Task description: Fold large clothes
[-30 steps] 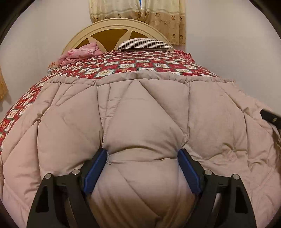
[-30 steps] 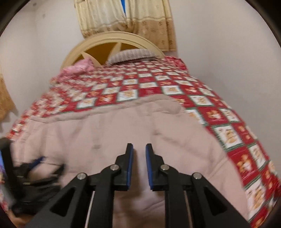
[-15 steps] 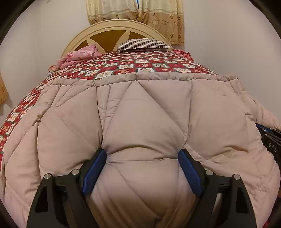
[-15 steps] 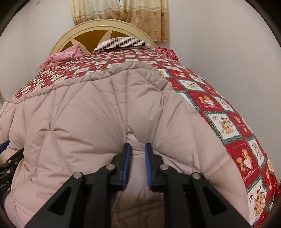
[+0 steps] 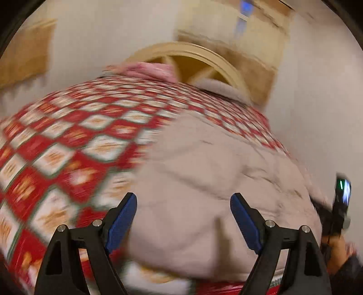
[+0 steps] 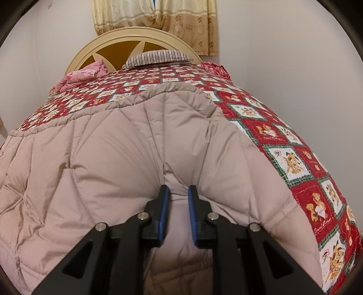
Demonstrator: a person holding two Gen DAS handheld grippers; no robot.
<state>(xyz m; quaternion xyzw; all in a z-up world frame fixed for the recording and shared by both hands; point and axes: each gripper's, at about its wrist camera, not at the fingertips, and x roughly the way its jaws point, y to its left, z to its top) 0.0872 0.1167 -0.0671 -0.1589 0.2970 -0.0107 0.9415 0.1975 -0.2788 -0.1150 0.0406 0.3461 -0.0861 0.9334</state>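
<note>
The padded beige jacket (image 6: pixel 118 163) lies spread on the bed, covering the near part of the red patchwork quilt (image 6: pixel 292 158). A pinched ridge of its quilted fabric rises between the fingers of the right gripper (image 6: pixel 177 192), whose blue pads (image 6: pixel 163 213) are nearly together and press on the fold from both sides, so the right gripper is clamped on the jacket. In the blurred left wrist view the left gripper (image 5: pixel 183 204) has its fingers spread wide above the jacket (image 5: pixel 204 181), with the cloth seen between and beyond them; the pads do not appear to press on it. Left of these fingers the quilt (image 5: pixel 56 147) is bare. Far to their right a person's hand (image 5: pixel 338 245) holds the other gripper. Beyond the fingers, past the jacket's far edge, stand a striped pillow (image 6: pixel 158 57), a pink bundle (image 6: pixel 84 74), the arched headboard (image 6: pixel 136 34) and a curtain (image 6: pixel 158 15).
</note>
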